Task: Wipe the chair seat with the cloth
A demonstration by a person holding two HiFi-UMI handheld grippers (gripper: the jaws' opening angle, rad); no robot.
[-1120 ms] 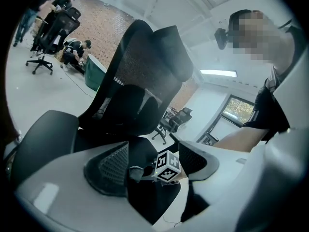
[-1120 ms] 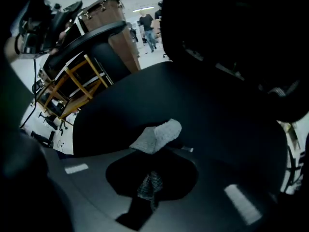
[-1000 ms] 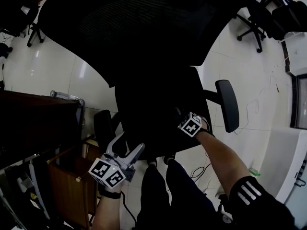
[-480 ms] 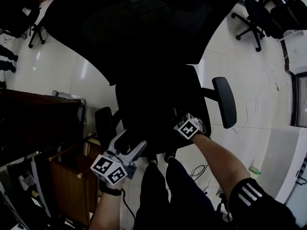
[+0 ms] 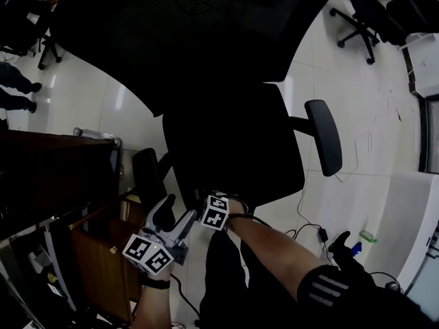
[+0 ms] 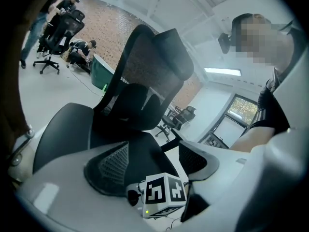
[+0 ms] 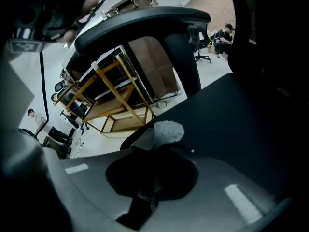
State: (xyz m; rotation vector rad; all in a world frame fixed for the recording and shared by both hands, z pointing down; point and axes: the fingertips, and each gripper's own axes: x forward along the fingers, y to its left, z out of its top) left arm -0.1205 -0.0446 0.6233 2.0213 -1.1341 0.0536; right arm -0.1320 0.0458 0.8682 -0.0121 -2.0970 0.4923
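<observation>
- While being viewed from above, the black office chair [image 5: 206, 46] is being shown filling the upper half of the head view, with its seat [image 5: 233, 149] at mid-frame.
- The left gripper [image 5: 175, 212] is being held off the seat's lower left corner, jaws wide apart and nothing gripped.
- The right gripper [image 7: 154, 170] is being held at the seat's lower edge, jaws clamped on the cloth.
- The grey fluffy cloth [image 7: 165, 131] is being pinched at the centre of the right gripper view.

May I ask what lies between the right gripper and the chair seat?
The grey cloth, held by the right gripper against the seat, as the right gripper view shows.
</observation>
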